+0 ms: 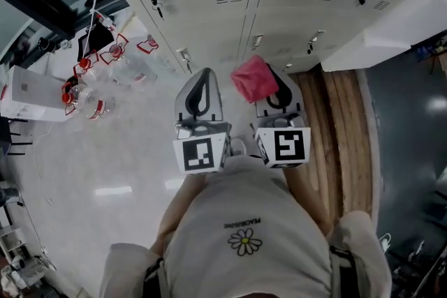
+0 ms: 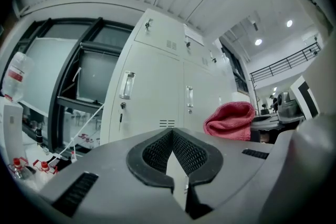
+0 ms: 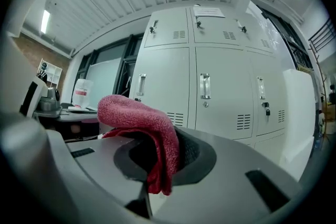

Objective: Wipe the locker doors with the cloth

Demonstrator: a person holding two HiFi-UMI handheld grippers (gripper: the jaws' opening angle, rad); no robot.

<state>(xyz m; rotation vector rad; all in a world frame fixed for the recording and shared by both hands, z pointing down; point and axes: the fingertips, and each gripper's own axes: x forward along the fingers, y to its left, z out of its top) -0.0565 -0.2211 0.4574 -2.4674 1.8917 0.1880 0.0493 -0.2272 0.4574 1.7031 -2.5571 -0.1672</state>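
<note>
Before the locker doors (image 1: 209,17), right gripper (image 1: 281,95) grips the red cloth (image 1: 253,79); left gripper (image 1: 203,84) is closed and empty. It would be best to press the cloth flat and wipe evenly.

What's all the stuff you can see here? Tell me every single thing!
lockers: one bank with several doors, pale grey, straight ahead.
cloth: one, red, in front of the lockers.
bottles: several, clear with red caps, at left beside the lockers.
wood strip: one, brown, floor at right.
left gripper: one, grey, shut with nothing in it, beside the cloth.
right gripper: one, grey, shut on the cloth.
shirt: one, white with a flower, the person's, bottom of the head view.
</note>
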